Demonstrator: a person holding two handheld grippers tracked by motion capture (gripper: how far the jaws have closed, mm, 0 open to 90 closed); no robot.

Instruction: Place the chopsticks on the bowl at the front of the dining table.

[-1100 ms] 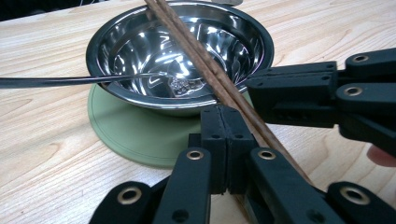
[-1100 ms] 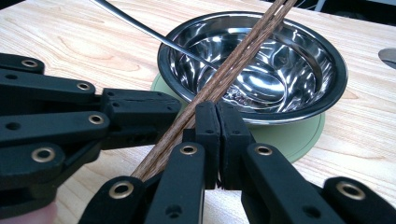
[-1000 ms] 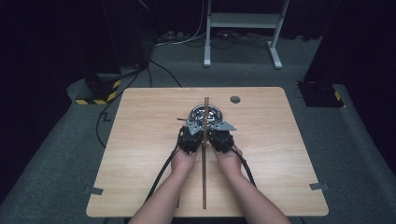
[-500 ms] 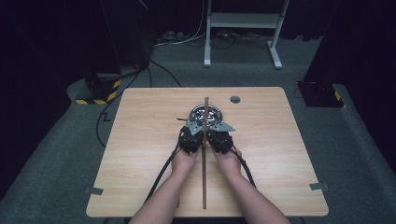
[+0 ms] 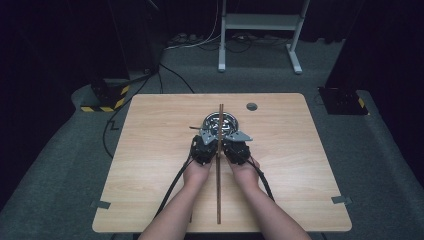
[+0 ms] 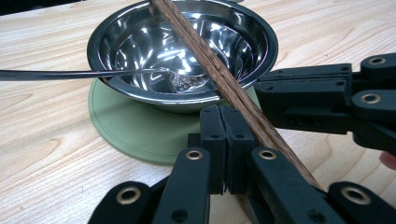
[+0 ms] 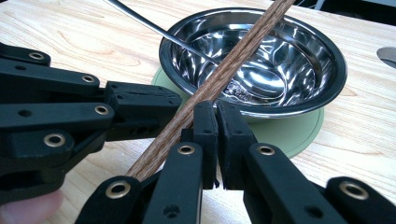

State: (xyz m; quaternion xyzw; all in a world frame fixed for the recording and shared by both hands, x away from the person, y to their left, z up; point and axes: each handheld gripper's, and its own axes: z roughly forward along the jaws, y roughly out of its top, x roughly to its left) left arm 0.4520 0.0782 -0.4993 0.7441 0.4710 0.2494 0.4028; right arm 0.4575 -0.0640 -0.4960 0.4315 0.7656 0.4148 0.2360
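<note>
- Comparing this moment with the second before it, almost nothing had shifted: both hands sat in the same place near the middle of the table [image 5: 150, 130], and the long wooden stick [image 5: 219, 165] lay along the same line.
- That stillness suggested a pause, not a step in progress; I judged the work on the stick neither advanced nor undone.
- The stick ran from near the table's front edge, between the two grippers, and on across the rim of the steel bowl [image 5: 221, 123].
- The bowl stood on a green mat [image 6: 135, 135], with a thin metal utensil [image 6: 70, 73] resting in it and jutting out over its rim.
- The left gripper [image 6: 224, 140] had its jaws pressed together with nothing between them; the stick passed just beside them.
- The right gripper [image 7: 215, 135] likewise had its jaws pressed together and empty, the stick lying along their side.
- No brand, label or writing could be read anywhere, on bowl, mat, stick or grippers.
</note>
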